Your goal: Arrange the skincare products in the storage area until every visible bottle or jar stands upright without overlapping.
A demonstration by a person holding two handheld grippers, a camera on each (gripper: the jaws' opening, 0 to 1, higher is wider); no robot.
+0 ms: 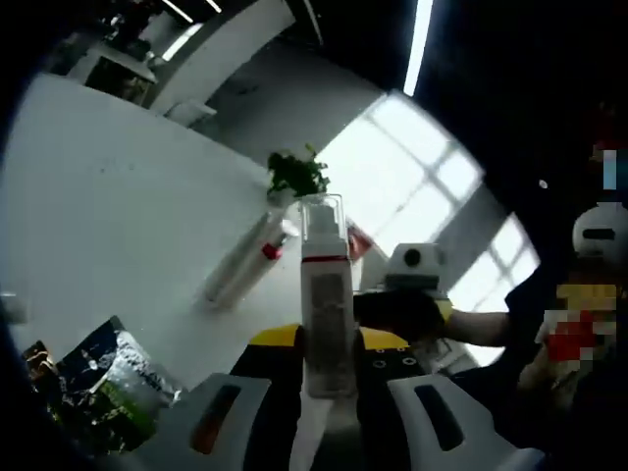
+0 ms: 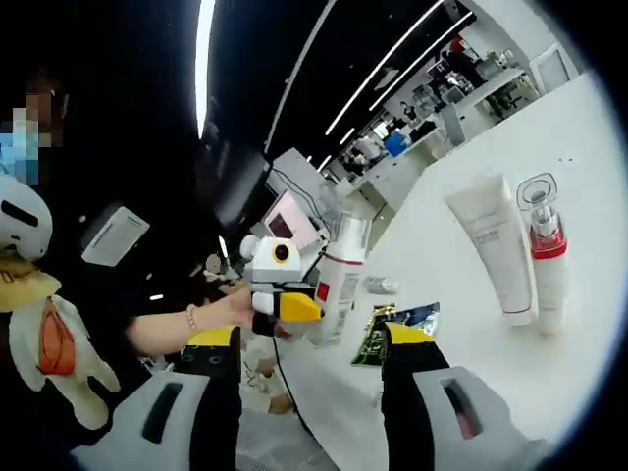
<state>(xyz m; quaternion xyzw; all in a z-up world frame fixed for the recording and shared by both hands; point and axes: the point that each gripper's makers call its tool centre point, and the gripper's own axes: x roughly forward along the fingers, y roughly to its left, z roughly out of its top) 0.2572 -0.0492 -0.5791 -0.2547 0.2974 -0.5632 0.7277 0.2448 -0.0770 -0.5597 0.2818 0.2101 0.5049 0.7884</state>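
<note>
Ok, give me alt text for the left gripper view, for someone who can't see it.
The left gripper holds a white pump bottle with a clear cap and red band between its jaws, above a white table. Behind it a white tube and a red-banded bottle lie flat near a small green plant; a dark sachet lies lower left.

In the left gripper view, the lower end of the pump bottle (image 1: pixel 326 304) is hidden between the left gripper's (image 1: pixel 329 412) jaws, and its label print is too blurred to read. The foil packet (image 1: pixel 103 383) is cut off at the lower left edge. The small plant (image 1: pixel 296 174) hides its own pot. In the right gripper view, the left gripper (image 2: pixel 280 294) covers the lower part of the pump bottle (image 2: pixel 340 280). The print on the white tube (image 2: pixel 493 245) is too small to read, and the distant desks (image 2: pixel 471 83) are a blur.
</note>
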